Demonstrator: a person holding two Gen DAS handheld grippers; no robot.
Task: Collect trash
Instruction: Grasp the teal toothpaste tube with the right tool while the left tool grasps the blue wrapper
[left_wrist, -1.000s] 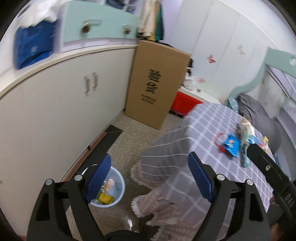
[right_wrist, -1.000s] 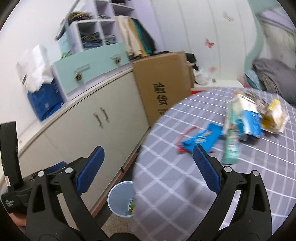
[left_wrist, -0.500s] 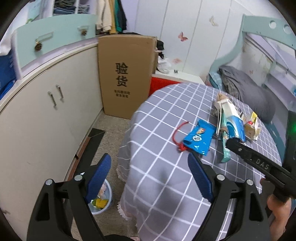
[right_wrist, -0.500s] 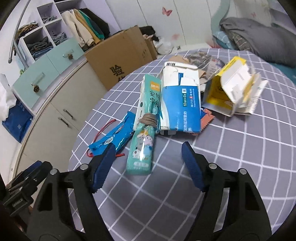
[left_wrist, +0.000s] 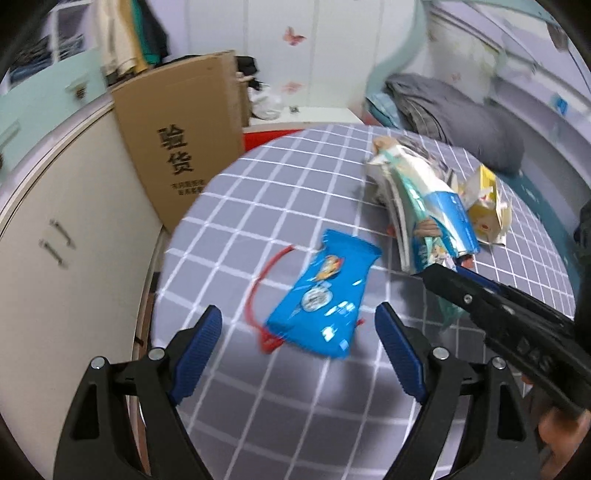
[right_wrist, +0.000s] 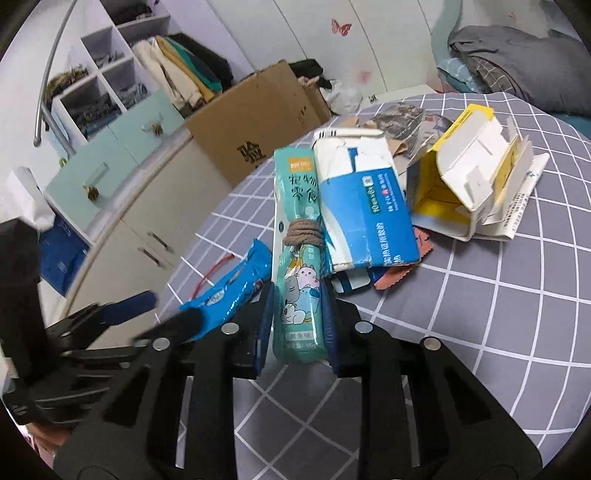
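Trash lies on a table with a grey checked cloth (left_wrist: 288, 413). My right gripper (right_wrist: 297, 325) is closing, its blue pads against both sides of a teal pet-snack packet (right_wrist: 299, 258) that has a brown cord (right_wrist: 303, 233) wound round it. A blue-and-white carton (right_wrist: 365, 218) and a torn yellow carton (right_wrist: 469, 184) lie just beyond it. My left gripper (left_wrist: 298, 339) hangs open over a blue snack wrapper (left_wrist: 325, 291) with a red string (left_wrist: 258, 288) beside it, and nothing is between its fingers. In the left wrist view the right gripper (left_wrist: 447, 275) reaches into the pile.
A tall cardboard box (left_wrist: 181, 147) stands past the table's far edge, against white cabinets (left_wrist: 55, 266). A bed with a grey blanket (left_wrist: 454, 107) runs along the far right. Shelves with clothes (right_wrist: 177, 74) stand above the cabinets.
My left gripper swung from over the floor bin onto the table, above the blue wrapper. My right gripper came down to the teal packet and its jaws narrowed from wide onto it.
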